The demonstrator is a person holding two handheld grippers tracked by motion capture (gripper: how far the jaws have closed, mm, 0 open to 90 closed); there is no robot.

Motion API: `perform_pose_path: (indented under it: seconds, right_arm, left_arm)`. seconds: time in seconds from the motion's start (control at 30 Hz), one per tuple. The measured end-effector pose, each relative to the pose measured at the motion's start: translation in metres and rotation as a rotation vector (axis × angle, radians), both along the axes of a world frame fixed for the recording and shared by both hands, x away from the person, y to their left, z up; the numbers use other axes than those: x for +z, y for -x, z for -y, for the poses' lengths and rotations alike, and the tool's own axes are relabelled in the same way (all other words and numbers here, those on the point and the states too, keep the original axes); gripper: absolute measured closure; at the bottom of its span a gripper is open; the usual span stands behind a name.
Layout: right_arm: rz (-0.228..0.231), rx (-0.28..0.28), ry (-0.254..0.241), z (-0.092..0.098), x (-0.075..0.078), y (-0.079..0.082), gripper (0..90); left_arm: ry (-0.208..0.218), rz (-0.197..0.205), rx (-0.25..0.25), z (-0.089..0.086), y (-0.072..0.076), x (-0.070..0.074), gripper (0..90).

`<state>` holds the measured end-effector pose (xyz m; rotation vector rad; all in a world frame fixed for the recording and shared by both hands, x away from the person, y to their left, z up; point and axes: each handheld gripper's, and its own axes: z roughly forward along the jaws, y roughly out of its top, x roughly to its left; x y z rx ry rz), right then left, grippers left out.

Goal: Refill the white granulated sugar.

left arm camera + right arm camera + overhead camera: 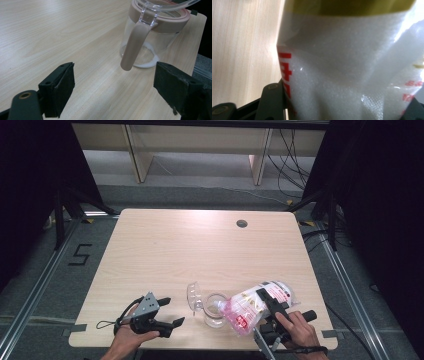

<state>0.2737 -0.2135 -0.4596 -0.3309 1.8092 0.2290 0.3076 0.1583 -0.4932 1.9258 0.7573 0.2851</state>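
- Bag of white granules (257, 306): we grip it in our right gripper (270, 306), jaws clamped on its sides, at the near right part of the desk (200, 245). It is tilted with its mouth at the rim of the jar (215, 311).
- Jar: clear, pinkish collar and handle, lid (193, 295) swung open to the left. It stands just left of the bag.
- Contents: the left gripper view shows a thin white layer on the jar's bottom (147, 56); the bag looks largely full (352, 75).
- Progress: we judge pouring barely begun, with most of the filling and closing the lid left.
- Left gripper (165, 312): jaws apart, holding nothing, near the jar's handle (132, 45).
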Motion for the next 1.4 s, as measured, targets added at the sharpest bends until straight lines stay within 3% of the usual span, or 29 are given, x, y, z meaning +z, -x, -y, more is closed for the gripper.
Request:
perform_pose_path:
  seconds: [0.03, 0.2, 0.3, 0.33, 0.43, 0.5, 0.73, 0.8, 0.97, 1.1, 1.13, 1.2, 1.23, 1.27, 1.4]
  right_arm:
    - [0.003, -0.008, 0.035, -0.0009, 0.0026, 0.0010, 44.0]
    - [0.028, 0.002, 0.058, -0.0026, 0.0019, 0.0004, 44.2]
    - [0.028, -0.006, 0.033, -0.0023, 0.0004, 0.0010, 44.2]
    - [0.057, 0.018, 0.078, -0.0040, 0.0036, -0.0002, 44.3]
    - [0.038, 0.004, 0.087, -0.0039, 0.0021, 0.0004, 44.4]
    - [0.062, 0.015, 0.105, -0.0045, 0.0032, 0.0001, 44.6]
    - [0.073, 0.000, 0.138, -0.0036, 0.0052, 0.0003, 44.8]
    - [0.111, 0.032, 0.134, -0.0040, 0.0052, -0.0012, 44.9]
    - [0.105, 0.043, 0.156, -0.0047, 0.0058, -0.0024, 45.1]
    - [0.078, 0.013, 0.164, -0.0054, 0.0048, -0.0013, 45.3]
    - [0.105, 0.036, 0.181, -0.0069, 0.0075, -0.0018, 45.4]
    - [0.097, 0.026, 0.174, -0.0067, 0.0062, -0.0019, 45.6]
    - [0.108, 0.002, 0.196, -0.0077, 0.0039, -0.0007, 46.0]
    - [0.127, 0.021, 0.211, -0.0092, 0.0051, -0.0018, 46.1]
    - [0.108, 0.015, 0.189, -0.0085, 0.0046, -0.0012, 46.6]
  left_arm:
    - [0.003, -0.003, -0.005, 0.0002, -0.0002, -0.0006, 16.7]
    - [0.001, -0.001, -0.008, 0.0003, -0.0002, -0.0006, 16.7]
    - [-0.005, 0.001, -0.005, 0.0000, 0.0002, -0.0001, 16.7]
    - [-0.006, 0.003, -0.007, -0.0003, 0.0000, 0.0000, 16.7]
    - [-0.002, 0.000, -0.007, 0.0001, -0.0001, -0.0003, 16.7]
    - [0.000, 0.000, -0.009, 0.0004, -0.0002, -0.0006, 16.7]
    - [0.001, 0.001, -0.010, 0.0005, -0.0001, -0.0007, 16.7]
    - [0.005, 0.002, -0.003, 0.0014, 0.0006, -0.0003, 16.7]
    - [-0.002, 0.002, -0.006, 0.0006, 0.0008, 0.0002, 16.7]
    - [0.005, 0.003, -0.012, 0.0012, 0.0005, -0.0002, 16.7]
    - [0.005, 0.003, -0.012, 0.0012, 0.0005, -0.0002, 16.7]
    - [0.004, 0.002, -0.010, 0.0013, 0.0006, -0.0003, 16.7]
    - [0.002, 0.003, -0.011, 0.0013, 0.0003, -0.0005, 16.7]
    - [0.003, 0.002, -0.011, 0.0015, 0.0003, -0.0006, 16.7]
    - [0.002, 0.004, -0.012, 0.0013, 0.0004, -0.0005, 16.7]
